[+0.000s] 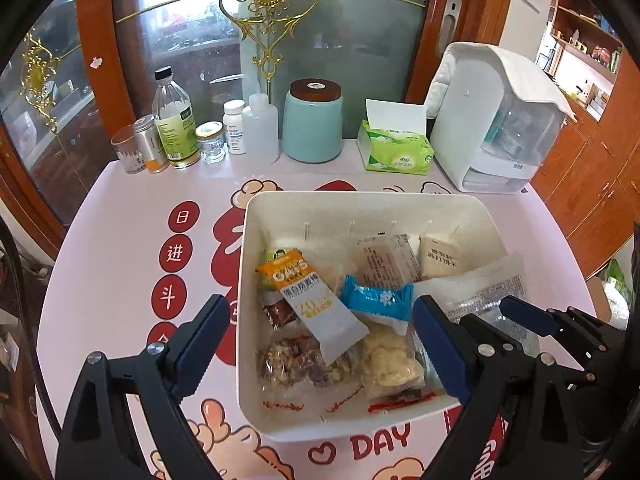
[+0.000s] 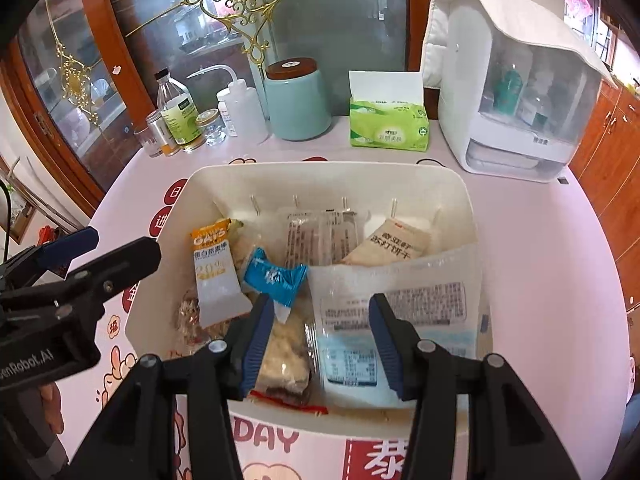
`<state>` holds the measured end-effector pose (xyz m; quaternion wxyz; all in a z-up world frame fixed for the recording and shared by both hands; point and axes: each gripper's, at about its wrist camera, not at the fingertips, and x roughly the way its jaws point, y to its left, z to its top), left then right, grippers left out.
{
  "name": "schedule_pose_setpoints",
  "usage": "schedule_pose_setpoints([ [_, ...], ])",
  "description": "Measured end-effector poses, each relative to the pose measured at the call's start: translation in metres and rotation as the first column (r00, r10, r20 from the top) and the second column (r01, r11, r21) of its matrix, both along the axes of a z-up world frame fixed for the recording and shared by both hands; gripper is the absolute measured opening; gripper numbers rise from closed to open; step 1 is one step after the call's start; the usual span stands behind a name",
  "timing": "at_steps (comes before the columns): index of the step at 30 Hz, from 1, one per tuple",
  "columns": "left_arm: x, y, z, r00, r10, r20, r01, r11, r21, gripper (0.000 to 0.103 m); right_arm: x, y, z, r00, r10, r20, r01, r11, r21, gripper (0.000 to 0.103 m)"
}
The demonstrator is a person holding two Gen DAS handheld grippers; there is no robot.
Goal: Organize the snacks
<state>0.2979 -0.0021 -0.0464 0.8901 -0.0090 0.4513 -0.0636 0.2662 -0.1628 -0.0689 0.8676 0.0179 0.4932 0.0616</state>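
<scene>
both grippers tilt steeply down over the white bin (image 1: pixel 256 208). the left gripper (image 1: pixel 320 344) stands wide, empty, one finger outside the bin's left wall. the right gripper (image 2: pixel 316 344) is half open above a clear flat packet (image 2: pixel 400 300), not pressing it. the bin holds the snacks: an oat bar (image 1: pixel 316 300), a blue wrapper (image 1: pixel 376 296), a cracker pack (image 1: pixel 440 256). bare pink tabletop (image 1: pixel 120 240) lies left of the bin.

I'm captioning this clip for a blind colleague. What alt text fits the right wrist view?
A white rectangular plastic bin on a pink cartoon-print tablecloth holds wrapped snacks, with the open right tool poised above a large clear printed packet. Behind stand a teal ceramic jar and a green tissue pack.
</scene>
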Motion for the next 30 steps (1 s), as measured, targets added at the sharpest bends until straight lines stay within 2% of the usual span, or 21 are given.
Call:
schedule_pose_setpoints([
  [7, -0.039, -0.003, 0.008, 1.000, 0.004, 0.015, -0.004, 1.000, 0.003, 0.092, -0.032, -0.003, 0.007, 1.000, -0.007, -0.002, 0.007, 1.000, 0.023, 0.050],
  [14, -0.098, -0.008, 0.020, 0.999, -0.005, 0.034, 0.003, 0.999, 0.052, 0.092, -0.084, -0.010, 0.017, 0.999, -0.036, -0.015, 0.037, 0.999, 0.039, 0.050],
  [22, -0.178, -0.010, 0.033, 1.000, 0.009, 0.027, -0.011, 0.997, 0.073, 0.092, -0.152, -0.014, 0.041, 0.998, -0.054, -0.011, 0.055, 0.997, 0.058, 0.051],
  [30, -0.241, -0.003, 0.057, 0.998, 0.017, 0.058, -0.019, 0.999, 0.036, 0.092, -0.216, -0.009, 0.064, 0.999, -0.045, 0.011, 0.043, 0.994, 0.104, 0.057],
])
